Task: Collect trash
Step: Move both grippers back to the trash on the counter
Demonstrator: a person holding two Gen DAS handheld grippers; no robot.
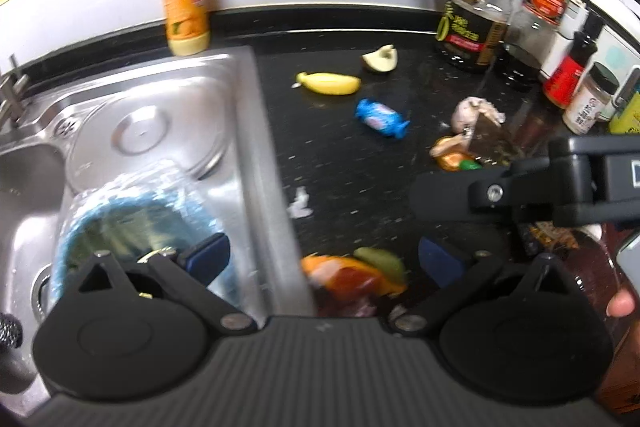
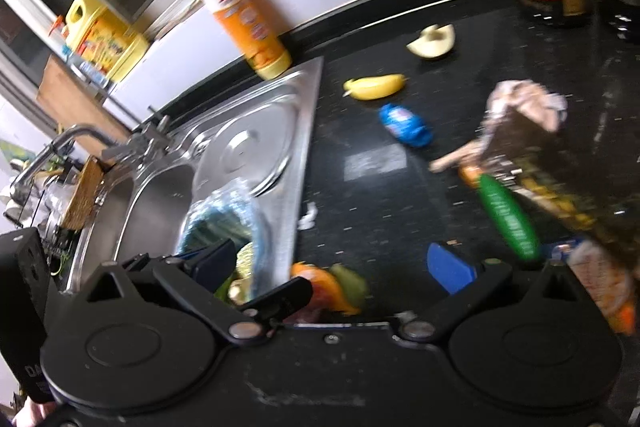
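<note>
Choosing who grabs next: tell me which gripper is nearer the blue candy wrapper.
Right. The right gripper reaches further forward, right of the blue candy wrapper; the left gripper sits further back by the sink.

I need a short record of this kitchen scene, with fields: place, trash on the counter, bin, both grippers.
place: black countertop beside a steel sink
trash on counter: yellow banana-shaped piece, blue candy wrapper, pale fruit wedge, white paper scrap, orange and green scraps
bin: bowl lined with a blue plastic bag, on the sink drainboard
left gripper: open, holding nothing, above the counter edge
right gripper: open, holding nothing
</note>
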